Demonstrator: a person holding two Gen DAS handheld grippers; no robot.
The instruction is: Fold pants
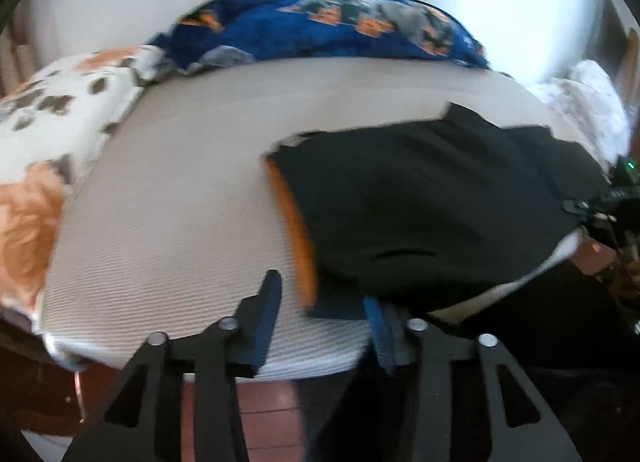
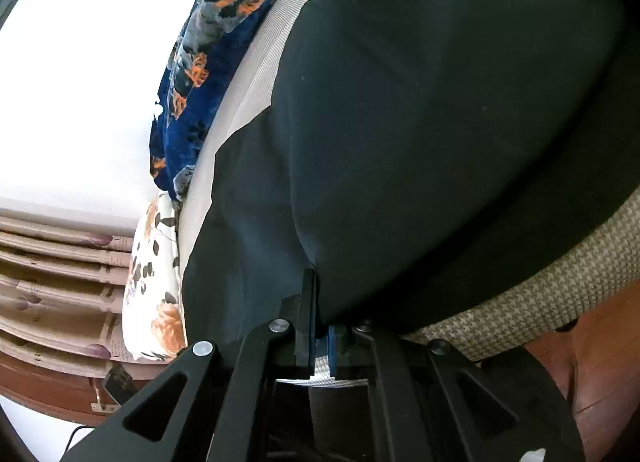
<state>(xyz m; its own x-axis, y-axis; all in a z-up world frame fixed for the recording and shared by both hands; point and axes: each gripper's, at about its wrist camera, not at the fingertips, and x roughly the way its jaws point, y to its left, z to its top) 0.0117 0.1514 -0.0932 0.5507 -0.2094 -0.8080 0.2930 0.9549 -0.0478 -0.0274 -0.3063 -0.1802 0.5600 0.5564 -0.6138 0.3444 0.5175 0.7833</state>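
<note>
Black pants [image 1: 432,202] lie folded on the ribbed beige bed cover [image 1: 168,222], filling center-right of the left wrist view, w/ an orange lining strip [image 1: 298,238] showing along their left edge. Left gripper [image 1: 324,314] at bottom center has jaws partly apart; nothing pinched, near pants corner just over the right finger, left finger over bare cover. In the right wrist view the right gripper [image 2: 318,302] at lower center is clamped tight on the pants hem [image 2: 312,258], w/ blue floral blanket [image 2: 208,62] upper left & white floral pillow [image 2: 154,282] lower left.
</note>
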